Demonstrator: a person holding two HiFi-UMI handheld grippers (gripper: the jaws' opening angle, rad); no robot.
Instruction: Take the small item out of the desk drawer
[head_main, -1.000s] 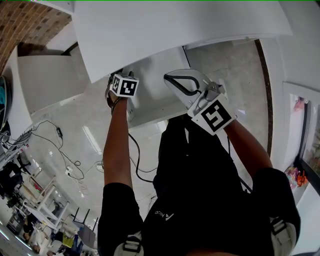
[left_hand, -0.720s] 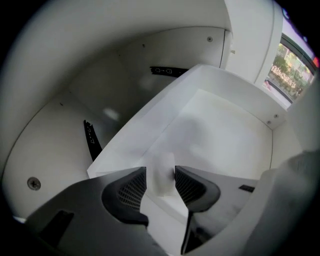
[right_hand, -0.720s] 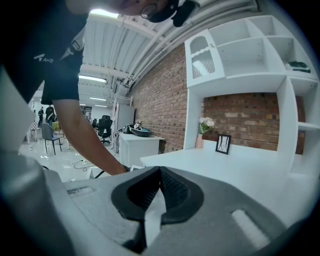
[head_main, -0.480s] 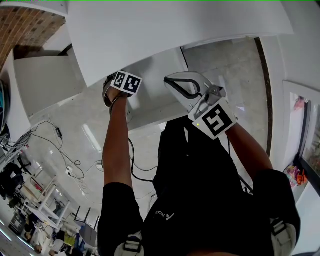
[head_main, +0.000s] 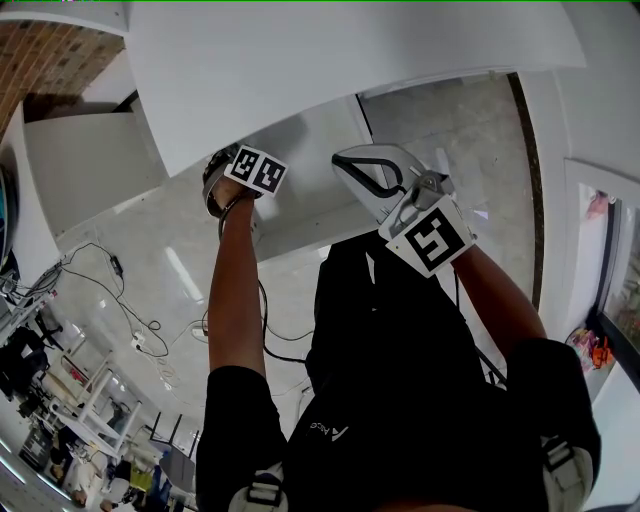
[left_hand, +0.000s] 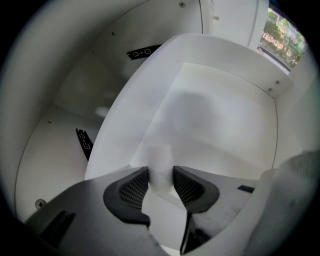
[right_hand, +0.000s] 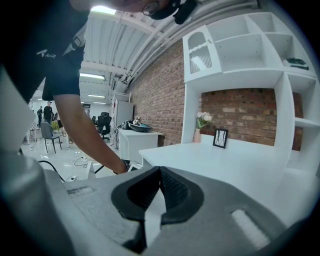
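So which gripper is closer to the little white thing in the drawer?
The left. The left gripper is inside the drawer with the small white item between its closing jaws. The right gripper is shut and empty, pointing out over the desk top.

I count 1 white drawer (left_hand: 220, 115) and 1 small white cylinder (left_hand: 160, 162). Also 1 desk (right_hand: 225, 165), 1 picture frame (right_hand: 220, 138) and 1 flower vase (right_hand: 198, 134).

Bright diffuse light; ceiling lamp (right_hand: 104, 10) glares; fisheye vignette; drawer (left_hand: 125, 120) interior soft, shadowed.
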